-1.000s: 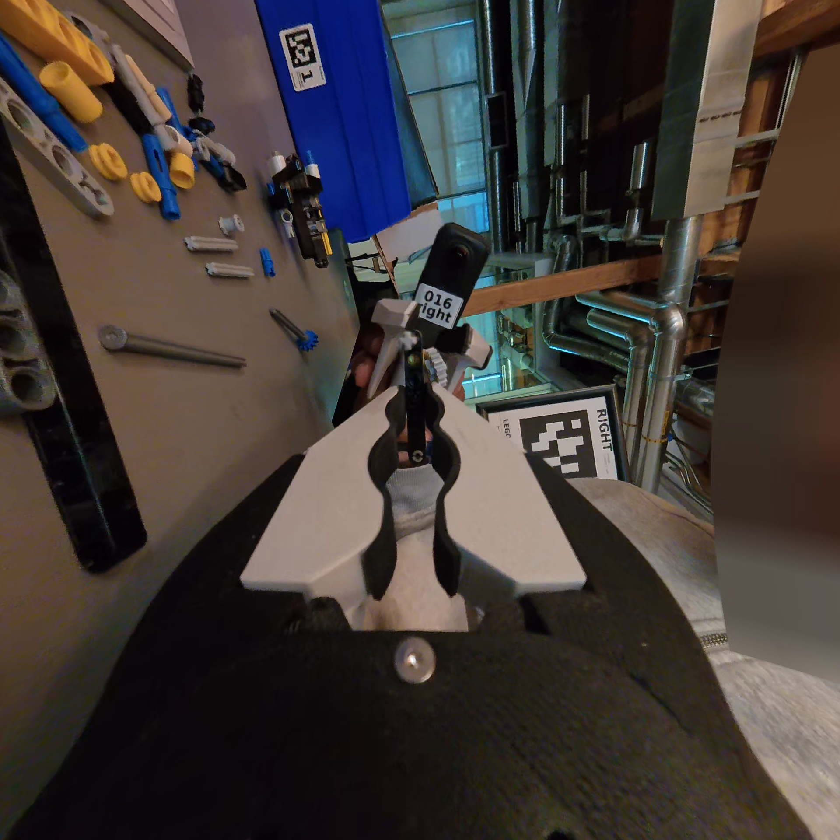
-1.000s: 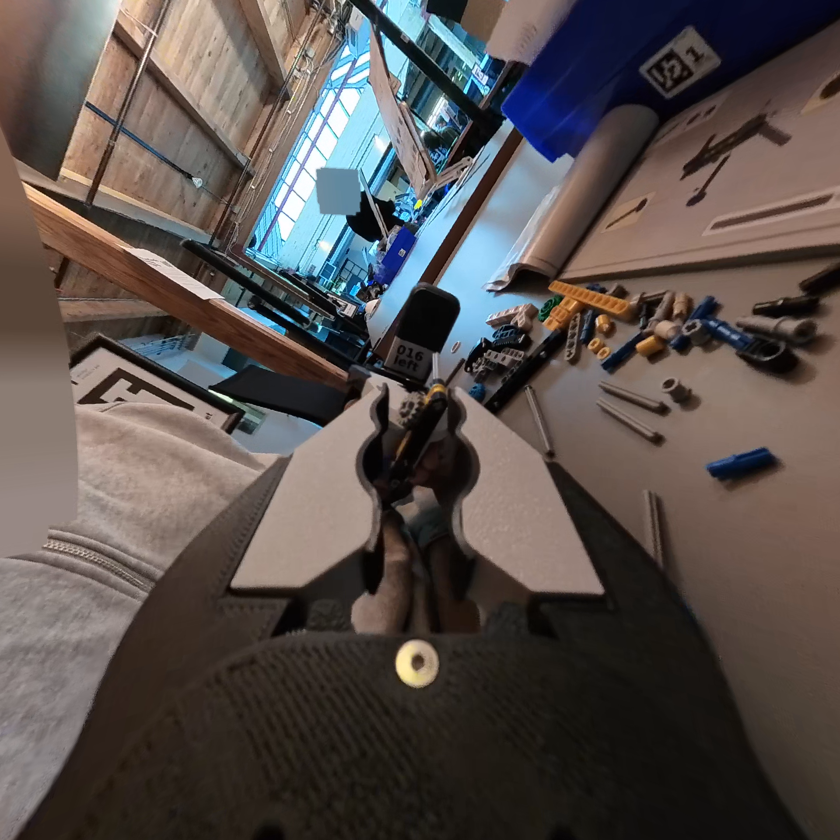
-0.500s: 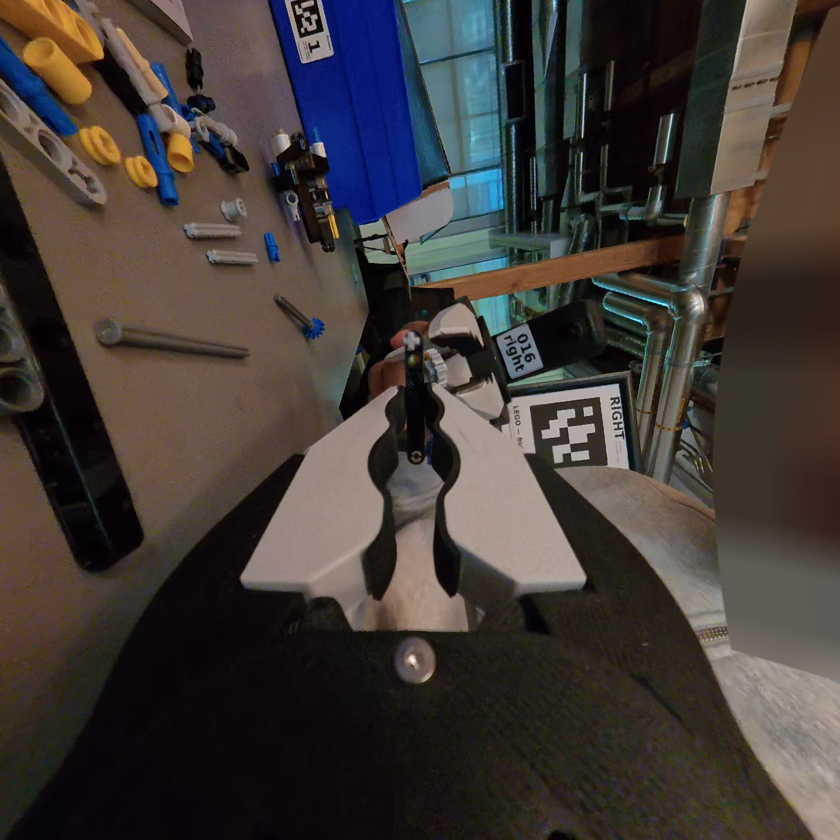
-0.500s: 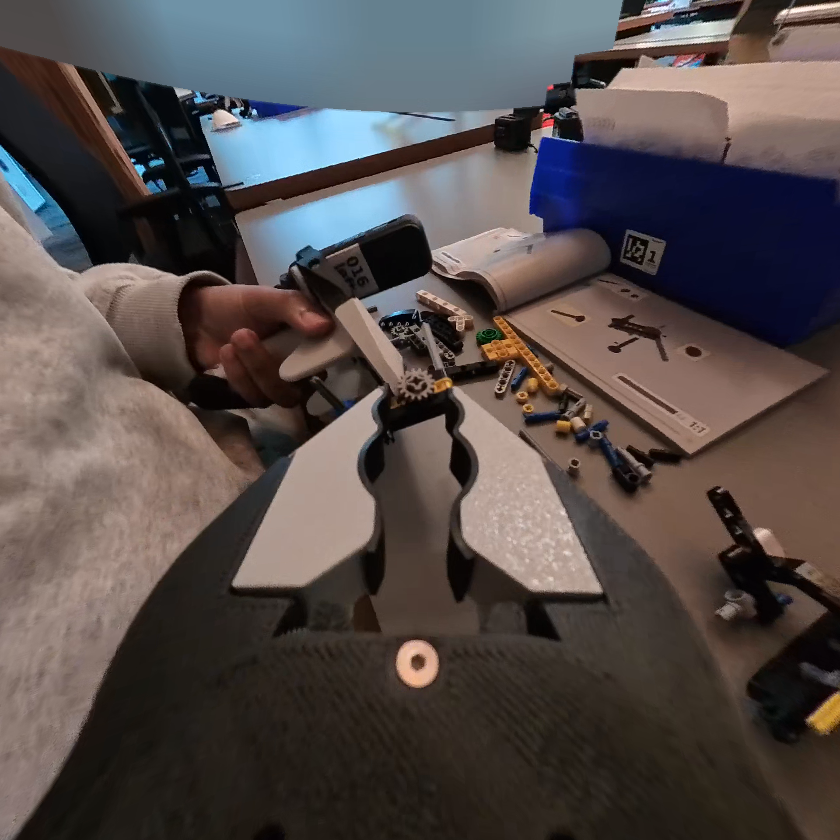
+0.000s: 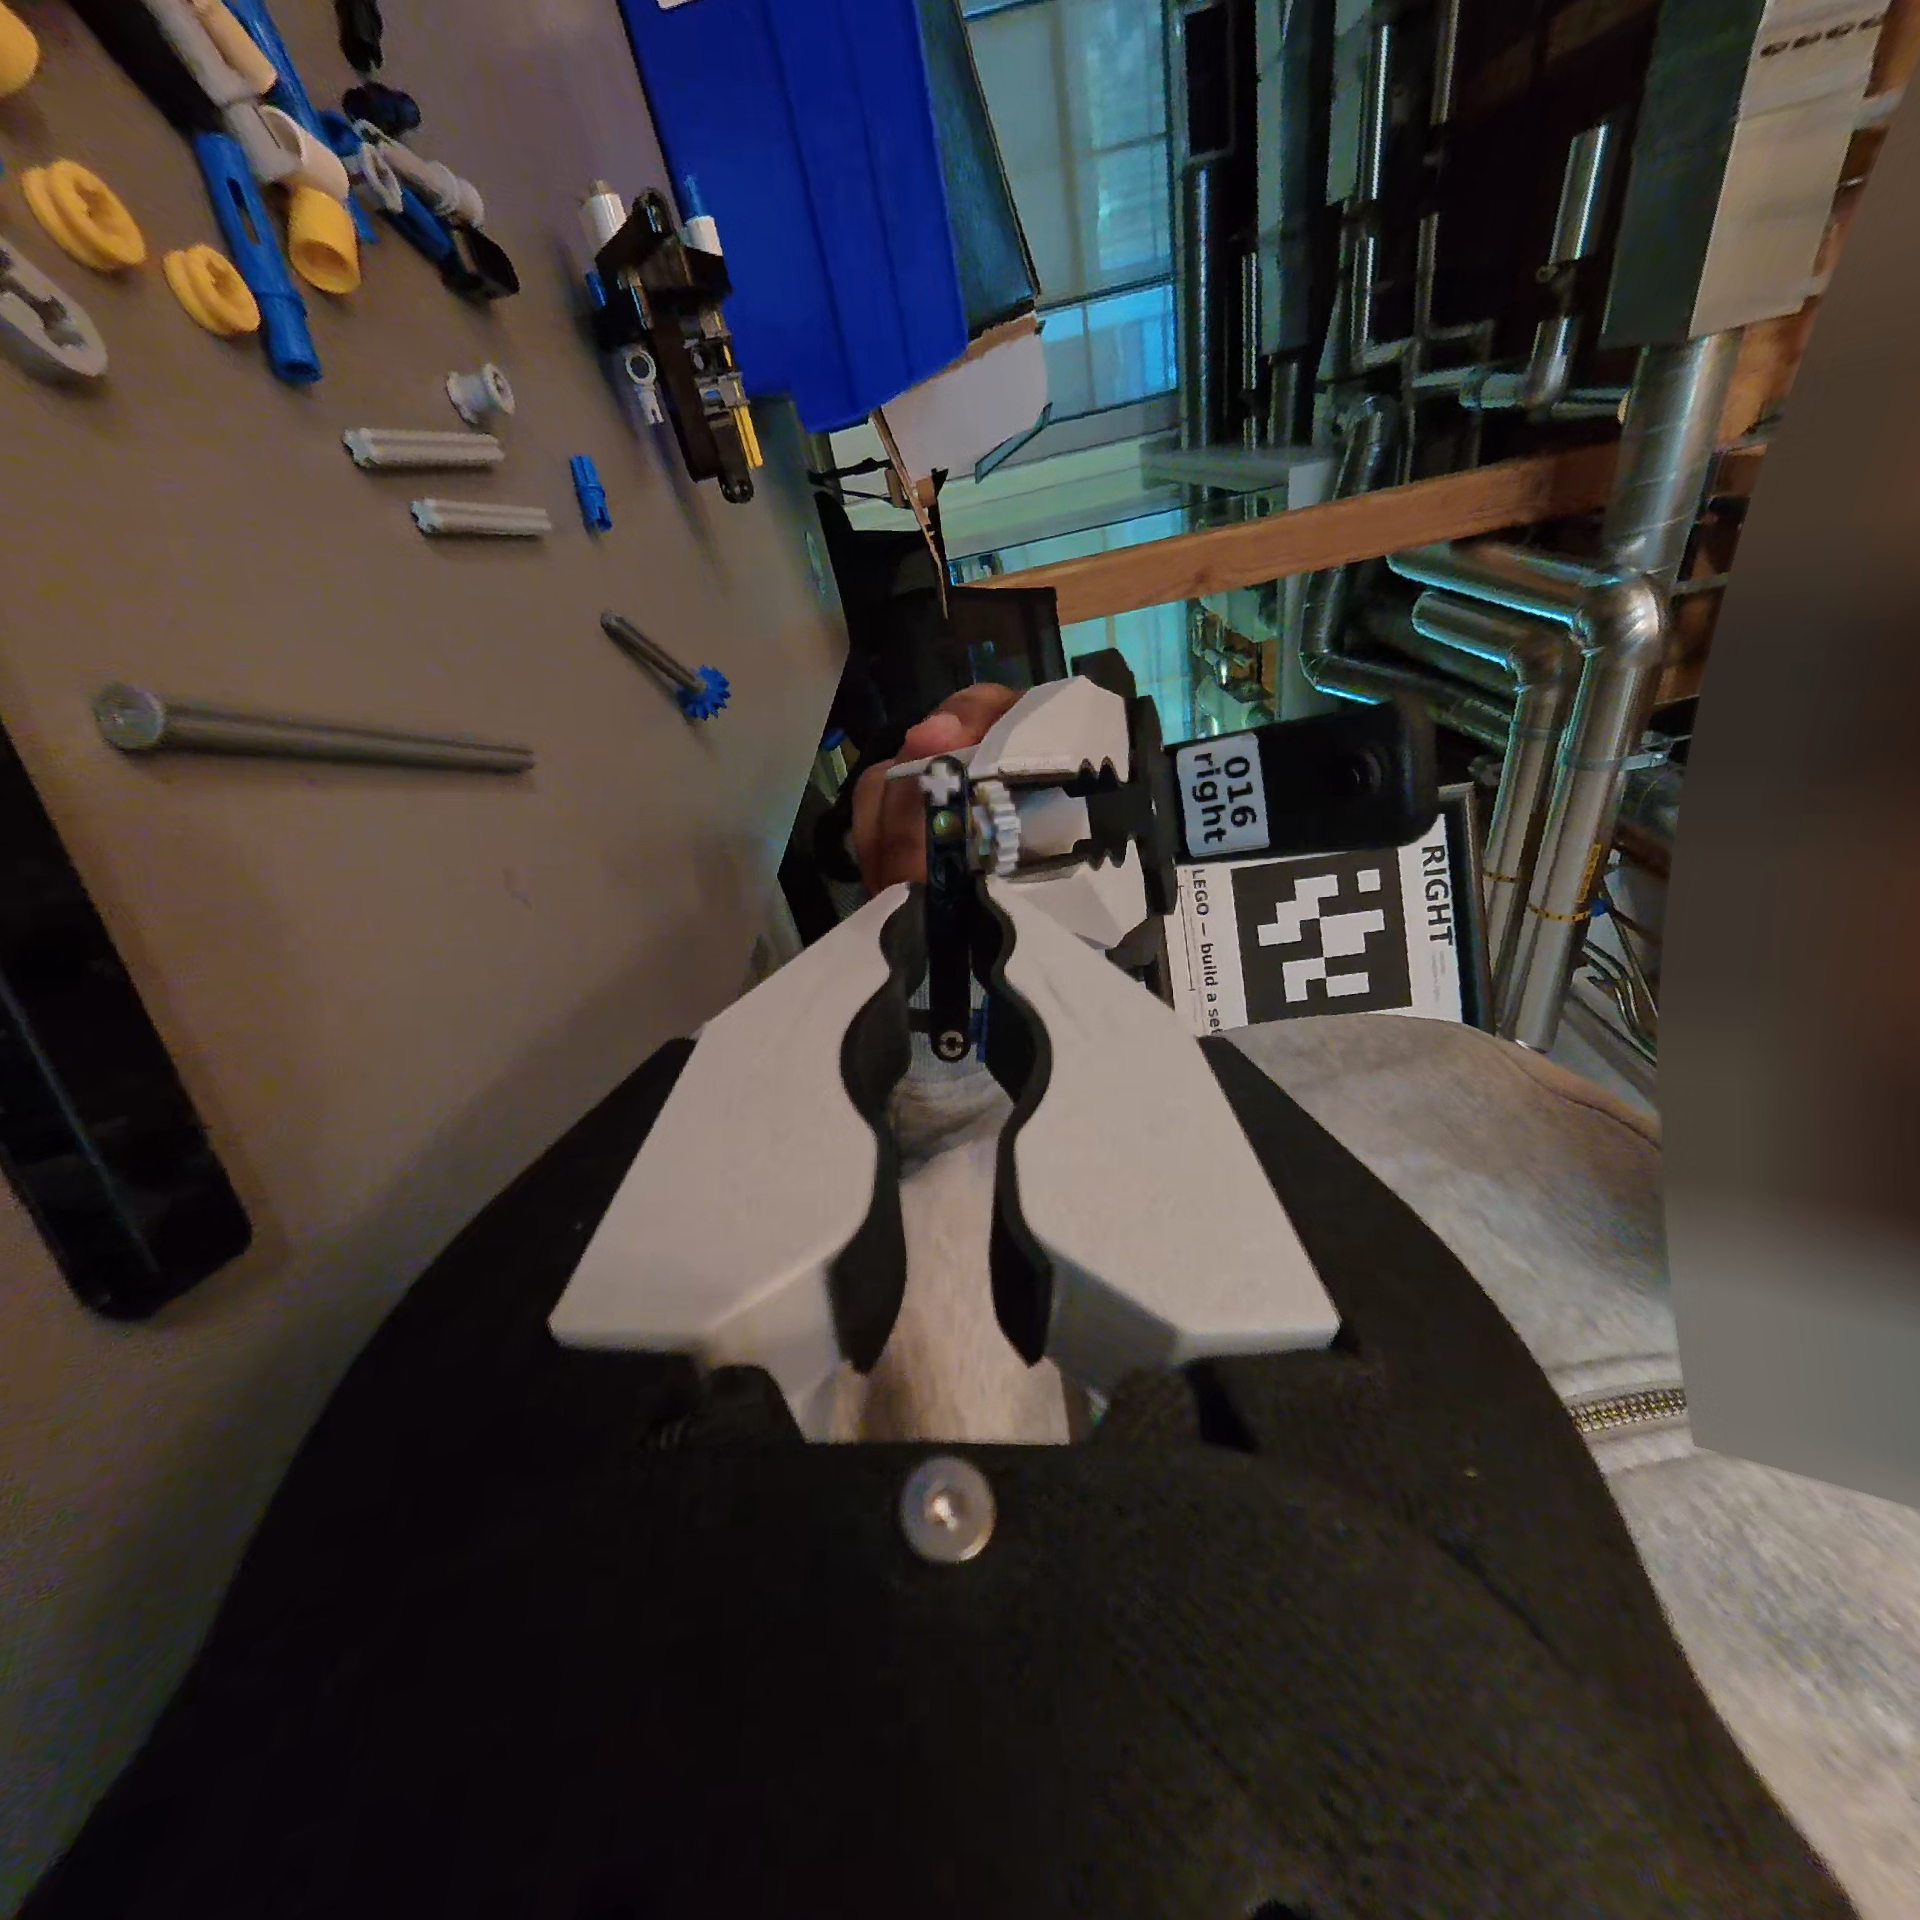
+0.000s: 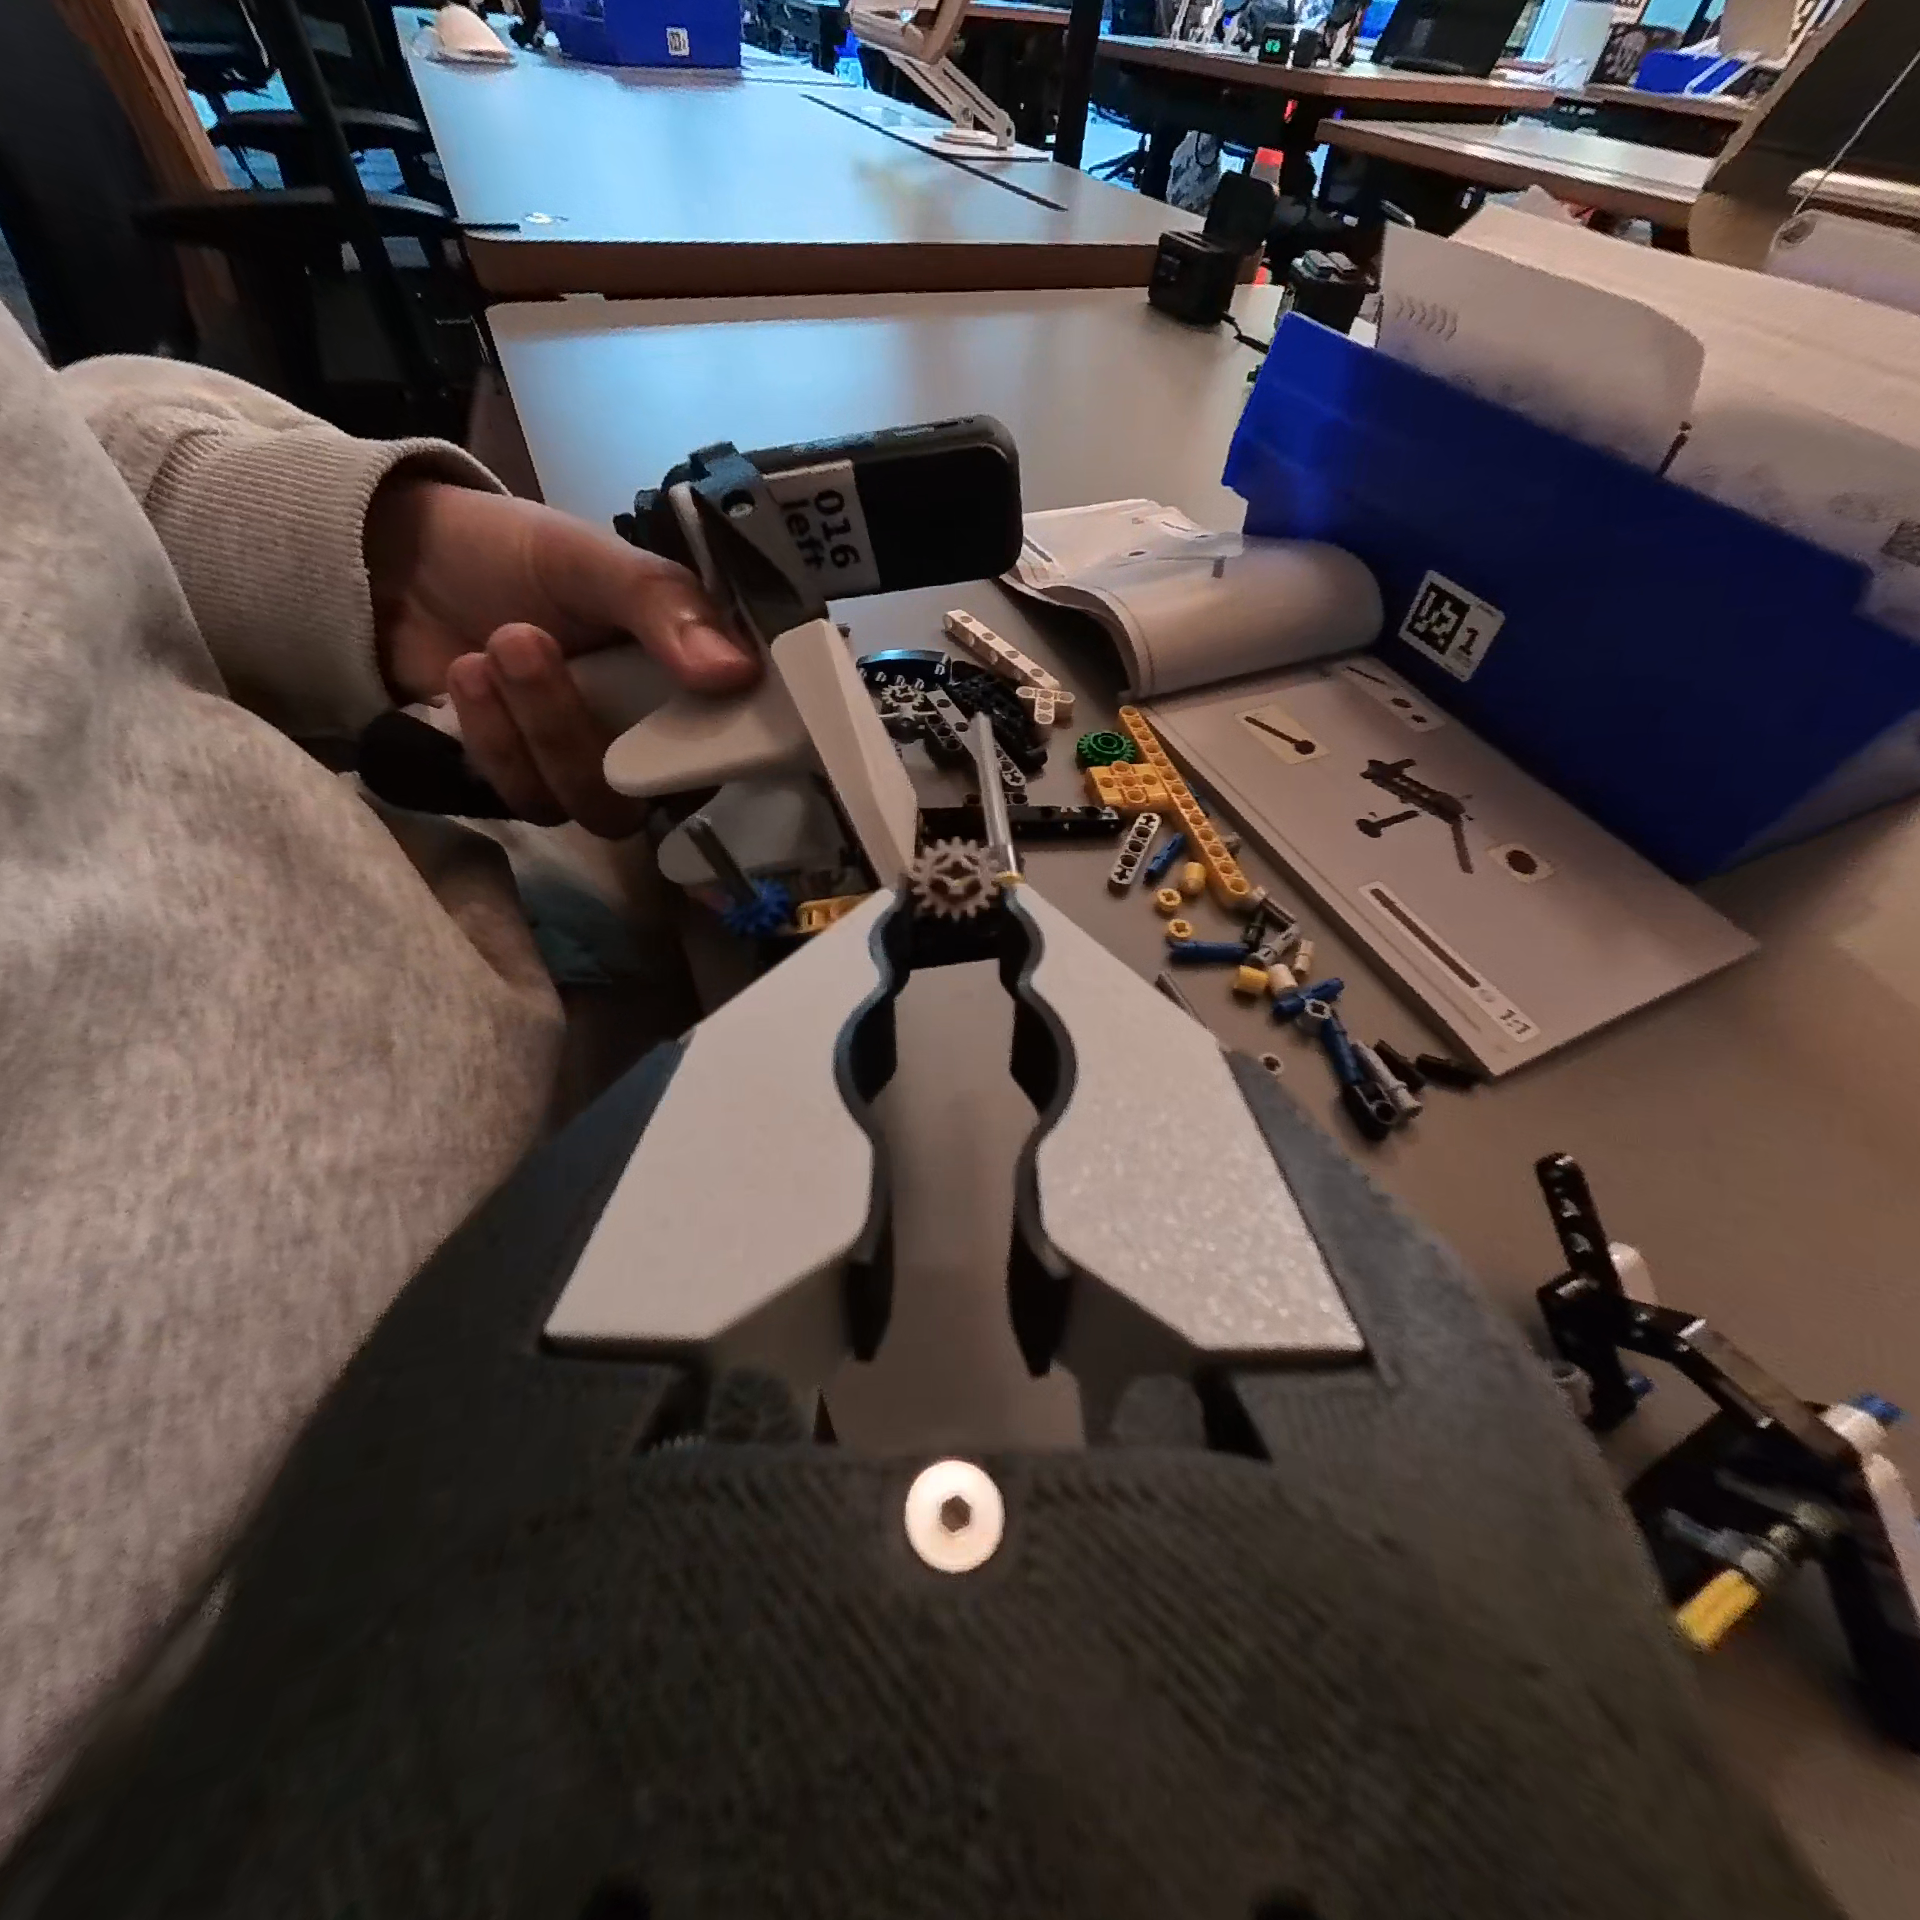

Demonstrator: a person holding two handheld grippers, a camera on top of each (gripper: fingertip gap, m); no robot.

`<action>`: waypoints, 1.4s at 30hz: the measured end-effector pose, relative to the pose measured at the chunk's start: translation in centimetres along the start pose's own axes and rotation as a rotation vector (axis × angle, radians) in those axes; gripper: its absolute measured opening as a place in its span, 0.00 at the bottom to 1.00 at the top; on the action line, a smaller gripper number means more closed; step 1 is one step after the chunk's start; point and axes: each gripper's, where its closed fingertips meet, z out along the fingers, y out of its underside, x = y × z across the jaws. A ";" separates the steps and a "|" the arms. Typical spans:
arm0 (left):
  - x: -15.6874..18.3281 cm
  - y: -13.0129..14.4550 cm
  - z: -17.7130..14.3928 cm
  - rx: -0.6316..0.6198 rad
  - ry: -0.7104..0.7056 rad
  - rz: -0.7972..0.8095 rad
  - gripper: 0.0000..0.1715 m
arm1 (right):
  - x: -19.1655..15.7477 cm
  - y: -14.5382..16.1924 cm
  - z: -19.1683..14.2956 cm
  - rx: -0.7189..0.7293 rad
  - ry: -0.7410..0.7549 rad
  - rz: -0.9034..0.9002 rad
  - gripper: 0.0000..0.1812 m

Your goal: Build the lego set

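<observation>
My left gripper [image 5: 948,906] is shut on a thin black lego beam [image 5: 948,966], held upright in the air. A grey gear [image 5: 1000,826] and a white axle end [image 5: 942,779] sit at the beam's top. My right gripper [image 6: 951,920] is shut on the grey gear [image 6: 948,881]. In the left wrist view it comes in from the right [image 5: 1049,821]. In the right wrist view the left gripper [image 6: 831,727] reaches in from the left, held by a hand [image 6: 540,623].
A blue bin [image 6: 1558,582] and an open instruction booklet [image 6: 1434,883] lie at the back right. Loose yellow, blue and grey pieces [image 6: 1247,935] are scattered on the grey table [image 6: 1766,1091]. A black part-built assembly [image 6: 1714,1403] stands at the right. A long grey axle [image 5: 312,738] lies on the table. Both grippers' tips are close together, under 4 cm apart.
The right gripper has turned from pointing head-on at the left gripper to gripping the gear from the side. The left gripper still holds the beam.
</observation>
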 end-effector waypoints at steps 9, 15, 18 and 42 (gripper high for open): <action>0.2 0.3 0.1 -0.015 0.003 0.010 0.03 | 0.2 0.0 -0.2 -0.012 0.019 -0.026 0.08; 0.4 0.4 0.3 -0.023 0.019 0.016 0.04 | 0.1 0.1 -0.3 -0.023 0.024 -0.041 0.08; 0.6 0.5 0.3 -0.027 0.028 0.026 0.06 | 0.1 0.4 -0.2 -0.041 0.027 -0.052 0.08; 1.2 1.1 0.3 -0.055 0.123 0.022 0.05 | -0.1 -0.2 -0.3 -0.018 -0.022 0.013 0.08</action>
